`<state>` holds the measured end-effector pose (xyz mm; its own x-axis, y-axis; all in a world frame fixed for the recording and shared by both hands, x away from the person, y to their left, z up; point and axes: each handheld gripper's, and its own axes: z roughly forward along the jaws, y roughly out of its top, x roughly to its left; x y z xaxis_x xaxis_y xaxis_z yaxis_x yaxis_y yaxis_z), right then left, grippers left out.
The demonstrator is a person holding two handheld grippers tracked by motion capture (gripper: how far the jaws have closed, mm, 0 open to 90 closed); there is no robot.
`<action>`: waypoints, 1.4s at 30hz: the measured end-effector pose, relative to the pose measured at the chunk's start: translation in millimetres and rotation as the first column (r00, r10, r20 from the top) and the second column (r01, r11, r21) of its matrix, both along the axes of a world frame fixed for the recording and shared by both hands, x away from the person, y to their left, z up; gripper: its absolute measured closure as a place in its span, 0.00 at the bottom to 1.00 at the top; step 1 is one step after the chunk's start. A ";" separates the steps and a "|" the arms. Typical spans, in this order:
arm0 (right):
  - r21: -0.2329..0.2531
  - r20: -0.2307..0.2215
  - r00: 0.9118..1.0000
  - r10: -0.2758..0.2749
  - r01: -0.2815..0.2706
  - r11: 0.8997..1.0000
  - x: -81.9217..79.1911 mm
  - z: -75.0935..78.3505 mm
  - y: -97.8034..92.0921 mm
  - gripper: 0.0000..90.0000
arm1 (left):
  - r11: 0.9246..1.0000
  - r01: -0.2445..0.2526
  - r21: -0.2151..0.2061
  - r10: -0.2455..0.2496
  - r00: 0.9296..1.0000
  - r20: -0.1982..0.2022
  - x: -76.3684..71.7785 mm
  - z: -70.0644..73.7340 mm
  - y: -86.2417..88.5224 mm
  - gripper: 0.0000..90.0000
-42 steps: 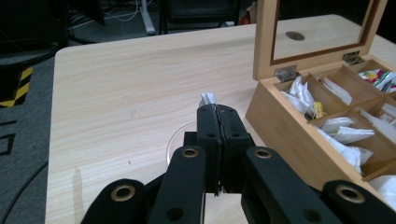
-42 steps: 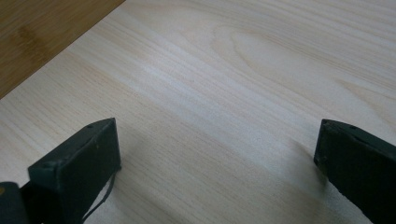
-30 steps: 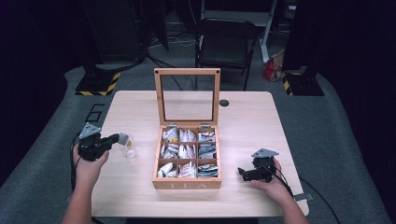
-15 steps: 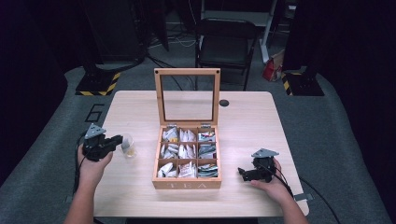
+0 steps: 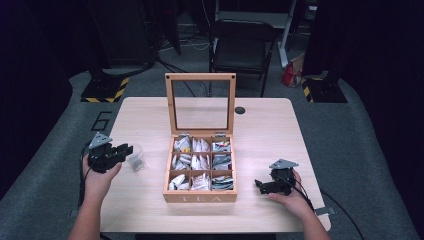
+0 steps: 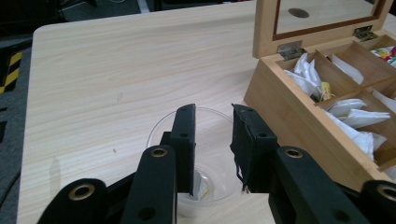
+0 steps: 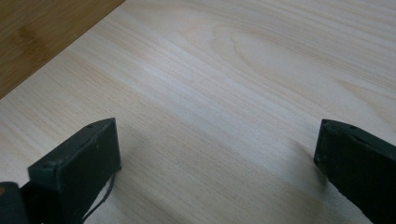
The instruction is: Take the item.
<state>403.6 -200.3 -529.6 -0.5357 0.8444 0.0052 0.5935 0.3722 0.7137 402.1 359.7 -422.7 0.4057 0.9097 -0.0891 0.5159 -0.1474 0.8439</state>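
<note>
- left gripper point(image 6: 212, 149) sits over the clear cup point(image 6: 196, 154) near the table's point(image 5: 150, 120) left edge, jaws slightly apart straddling its rim, probably to drop a tea bag in
- right gripper point(image 7: 215, 158) parked wide open, holding nothing, by the tea box point(image 5: 201, 192) near the front edge, out of the way

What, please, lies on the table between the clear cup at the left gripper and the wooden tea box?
Nothing: the high view shows only bare table between the clear cup and the tea box.
</note>
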 end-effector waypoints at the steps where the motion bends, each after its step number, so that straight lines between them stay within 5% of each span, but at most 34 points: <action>1: 0.001 -0.001 1.000 -0.002 0.002 1.000 -0.1 0.0 0.1 0.00 | 1.000 0.000 0.000 0.000 1.000 0.000 0.0 0.0 0.0 0.76; 12: 0.000 -0.001 1.000 0.000 0.000 1.000 -0.1 0.0 0.0 0.00 | 0.994 0.101 0.034 -0.101 0.995 0.010 -3.4 5.3 -23.5 0.56; 42: 0.001 -0.001 1.000 -0.002 0.002 1.000 -0.1 0.0 0.1 0.00 | 0.982 0.188 0.033 -0.188 0.982 0.001 -29.3 6.7 -31.6 0.51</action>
